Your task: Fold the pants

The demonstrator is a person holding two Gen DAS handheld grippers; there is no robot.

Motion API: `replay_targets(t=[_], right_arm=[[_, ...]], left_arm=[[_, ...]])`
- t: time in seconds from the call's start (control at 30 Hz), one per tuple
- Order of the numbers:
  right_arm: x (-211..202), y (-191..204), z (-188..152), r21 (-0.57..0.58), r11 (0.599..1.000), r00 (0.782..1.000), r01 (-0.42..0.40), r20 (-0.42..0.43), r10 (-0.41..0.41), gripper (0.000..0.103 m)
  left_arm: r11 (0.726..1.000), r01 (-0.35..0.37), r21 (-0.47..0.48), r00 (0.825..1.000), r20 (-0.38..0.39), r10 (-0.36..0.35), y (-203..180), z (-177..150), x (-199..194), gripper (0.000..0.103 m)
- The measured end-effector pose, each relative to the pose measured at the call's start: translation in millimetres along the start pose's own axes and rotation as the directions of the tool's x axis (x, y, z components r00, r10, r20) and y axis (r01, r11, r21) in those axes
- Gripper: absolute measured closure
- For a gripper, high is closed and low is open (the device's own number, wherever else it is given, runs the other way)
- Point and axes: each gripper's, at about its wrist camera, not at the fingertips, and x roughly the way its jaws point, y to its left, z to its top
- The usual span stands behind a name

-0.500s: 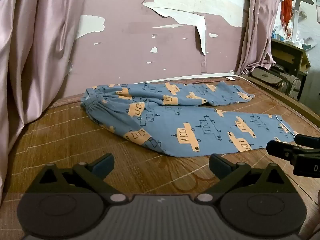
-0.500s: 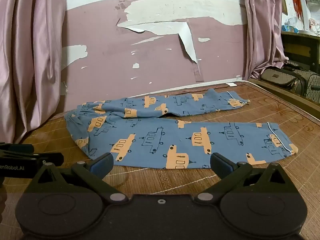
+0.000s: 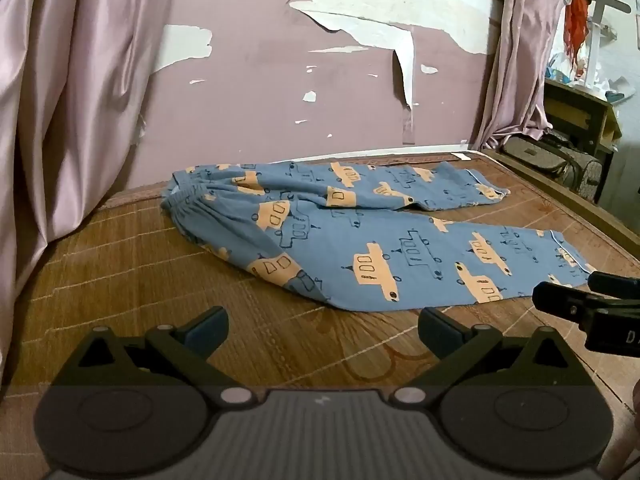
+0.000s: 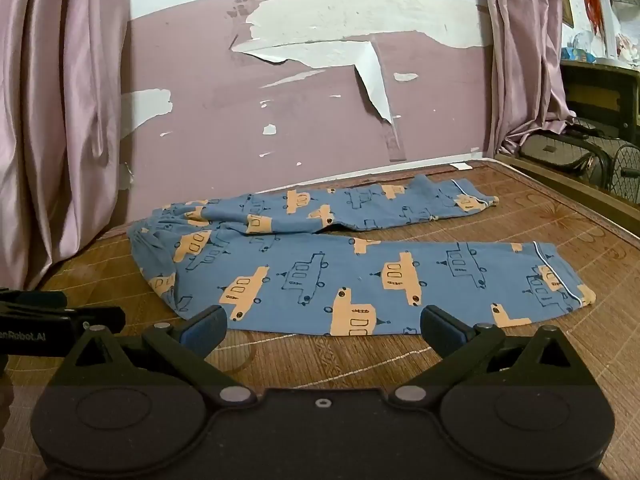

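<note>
Blue pants (image 3: pixel 360 236) with orange car prints lie flat on a brown woven mat (image 3: pixel 120 272), waistband at the left, two legs spread to the right. They also show in the right wrist view (image 4: pixel 360 268). My left gripper (image 3: pixel 322 326) is open and empty, just short of the near leg's front edge. My right gripper (image 4: pixel 324 326) is open and empty, at the near leg's front edge. The right gripper's fingers (image 3: pixel 568 304) show at the right of the left wrist view, close to the near leg's cuff. The left gripper's fingers (image 4: pixel 60 312) show at the left of the right wrist view.
A peeling pink wall (image 3: pixel 280 80) runs behind the mat. Pink curtains hang at the left (image 3: pixel 60 100) and at the back right (image 3: pixel 520 60). A raised wooden edge (image 3: pixel 560 196) borders the mat on the right, with bags and a shelf beyond.
Both grippers have moved a little forward toward the pants. The pants have not moved.
</note>
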Motion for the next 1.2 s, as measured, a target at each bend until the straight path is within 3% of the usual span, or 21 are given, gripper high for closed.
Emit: replay_targets(t=[1.2], right_arm=[[2.8, -0.5, -0.7, 0.002, 1.000, 1.000, -0.001, -0.012, 0.001, 0.000]], left_arm=[[1.000, -0.011, 0.003, 1.000, -0.009, 0.011, -3.7, -0.7, -2.3, 0.000]])
